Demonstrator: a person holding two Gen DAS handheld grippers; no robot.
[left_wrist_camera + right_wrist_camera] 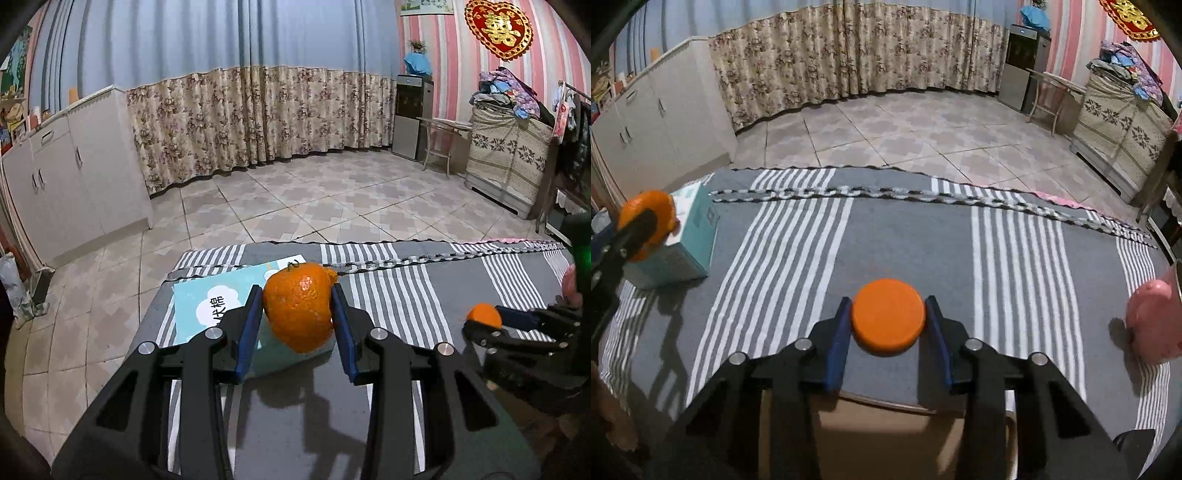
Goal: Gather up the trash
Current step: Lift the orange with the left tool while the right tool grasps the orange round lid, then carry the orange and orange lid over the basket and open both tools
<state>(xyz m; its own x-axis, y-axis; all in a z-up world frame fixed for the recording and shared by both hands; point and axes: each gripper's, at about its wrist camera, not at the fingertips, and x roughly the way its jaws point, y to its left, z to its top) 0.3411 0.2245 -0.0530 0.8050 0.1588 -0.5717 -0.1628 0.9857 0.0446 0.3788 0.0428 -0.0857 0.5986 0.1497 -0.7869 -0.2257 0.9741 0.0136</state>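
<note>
Two tools clamped, left (298, 301) on dimpled orange peel (297, 306), right (888, 317) on smooth round lid (888, 319)

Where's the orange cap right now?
In the right wrist view the orange cap sits centre-bottom between the right gripper's jaws, on the striped cloth, well right of the teal box.

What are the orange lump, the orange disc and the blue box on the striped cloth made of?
The orange lump looks like mandarin peel: dimpled, slightly glossy skin with a stem nub. The orange disc seems to be plastic, perhaps a lid: smooth, matte, evenly coloured with a rounded rim. The blue box appears to be printed cardboard with crisp folded edges. The striped cloth looks woven.
</note>
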